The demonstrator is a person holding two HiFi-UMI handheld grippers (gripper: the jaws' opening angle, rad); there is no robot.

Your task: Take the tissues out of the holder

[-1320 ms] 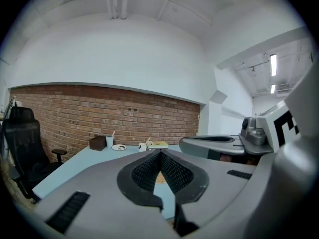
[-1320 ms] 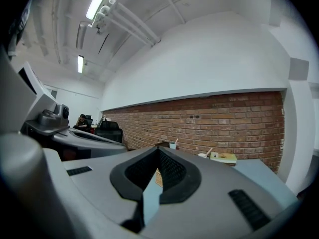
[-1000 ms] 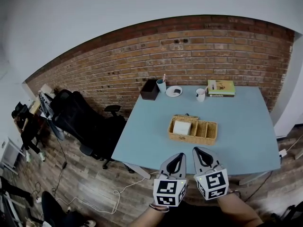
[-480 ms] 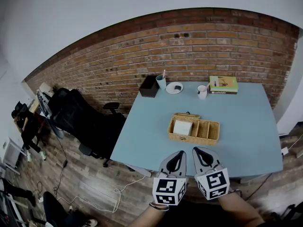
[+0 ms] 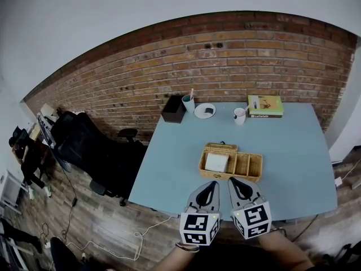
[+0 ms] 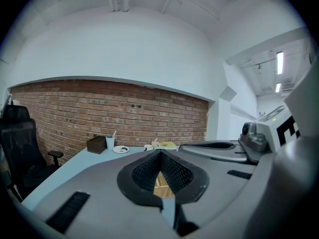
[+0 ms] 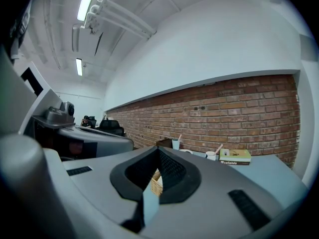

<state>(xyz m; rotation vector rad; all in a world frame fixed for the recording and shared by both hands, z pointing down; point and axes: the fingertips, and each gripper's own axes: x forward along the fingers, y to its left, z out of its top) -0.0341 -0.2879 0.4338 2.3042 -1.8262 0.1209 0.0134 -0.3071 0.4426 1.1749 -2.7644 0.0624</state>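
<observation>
A wicker holder (image 5: 237,178) sits on the light-blue table (image 5: 175,157), toward the near edge. Its wide left compartment holds the white tissues (image 5: 216,162), lying flat. The narrower compartments to the right show only bare wicker, as far as the head view lets one judge.

Along the far edge, by the brick wall (image 5: 225,61), stand a dark box (image 5: 173,109), a cup (image 5: 187,103) with a stick in it, a plate (image 5: 205,110), a mug (image 5: 240,116) and a book (image 5: 264,105).

The left gripper (image 5: 213,184) and the right gripper (image 5: 232,180) hang side by side over the near edge, just short of the holder and not touching it. Each has its jaws closed tip to tip with nothing between them. The holder shows through the gap behind the tips.

Bare tabletop lies on both sides of the holder and between it and the far row. An office chair (image 5: 84,145) stands off the table's left edge.
</observation>
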